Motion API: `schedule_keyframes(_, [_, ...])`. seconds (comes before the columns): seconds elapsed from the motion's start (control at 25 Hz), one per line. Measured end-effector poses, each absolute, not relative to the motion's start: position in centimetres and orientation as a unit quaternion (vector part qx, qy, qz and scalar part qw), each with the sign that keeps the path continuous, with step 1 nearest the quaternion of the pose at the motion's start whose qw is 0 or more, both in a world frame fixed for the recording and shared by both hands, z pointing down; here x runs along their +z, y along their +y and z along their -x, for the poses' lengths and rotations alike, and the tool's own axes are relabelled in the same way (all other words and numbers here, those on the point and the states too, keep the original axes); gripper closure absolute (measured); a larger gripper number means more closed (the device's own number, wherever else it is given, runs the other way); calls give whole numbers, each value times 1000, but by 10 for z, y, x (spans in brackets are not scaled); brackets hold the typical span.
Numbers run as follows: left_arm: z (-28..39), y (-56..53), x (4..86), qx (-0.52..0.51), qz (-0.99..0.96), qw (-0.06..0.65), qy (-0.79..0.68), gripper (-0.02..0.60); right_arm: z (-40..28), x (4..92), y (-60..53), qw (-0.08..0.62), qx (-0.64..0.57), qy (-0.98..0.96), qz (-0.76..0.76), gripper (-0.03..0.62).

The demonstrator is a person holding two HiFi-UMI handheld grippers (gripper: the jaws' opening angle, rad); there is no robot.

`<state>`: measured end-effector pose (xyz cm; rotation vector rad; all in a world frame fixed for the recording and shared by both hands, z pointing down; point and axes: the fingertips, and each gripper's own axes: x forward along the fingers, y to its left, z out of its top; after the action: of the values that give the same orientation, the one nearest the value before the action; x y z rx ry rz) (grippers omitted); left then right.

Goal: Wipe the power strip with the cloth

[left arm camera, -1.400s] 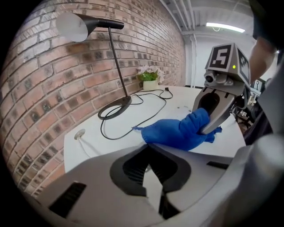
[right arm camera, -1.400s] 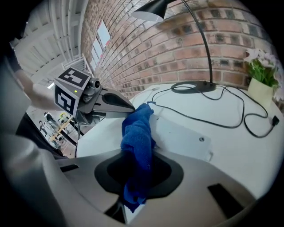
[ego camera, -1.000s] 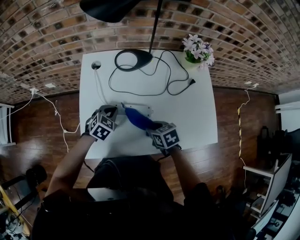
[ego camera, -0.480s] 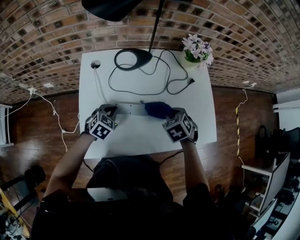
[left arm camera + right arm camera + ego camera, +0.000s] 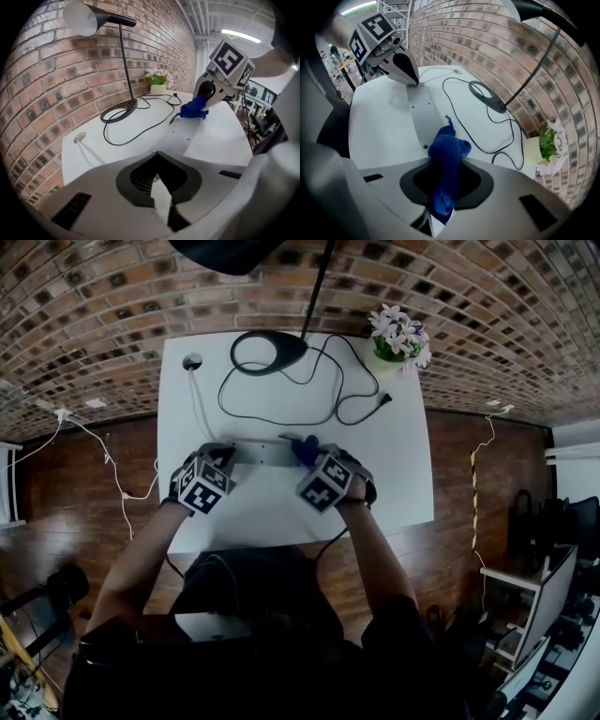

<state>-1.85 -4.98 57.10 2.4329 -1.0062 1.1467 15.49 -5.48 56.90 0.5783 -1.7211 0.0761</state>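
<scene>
While pinning power strip (image 5: 419,112) end with clenched-shut left gripper (image 5: 412,80), press blue cloth (image 5: 446,150) clamped in right gripper (image 5: 203,97) flat, sweep full length.

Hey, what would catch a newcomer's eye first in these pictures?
The bright blue cloth stands out, pinched in the right gripper and resting on one end of the long pale grey power strip on the white table. The left gripper, jaws shut, presses its tip on the strip's other end. Behind, a black desk lamp stands by the brick wall.
</scene>
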Motion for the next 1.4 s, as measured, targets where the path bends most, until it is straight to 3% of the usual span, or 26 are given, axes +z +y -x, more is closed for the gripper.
schedule_keyframes(0.84, [19,-48,570,385,-850,145,-328,572,-98,568,-59,591,53,-762,-257,536])
schedule_keyframes(1.4, [20,-49,569,367,-865,145,-311,572,-71,571,-61,626,44,-737,-251,537])
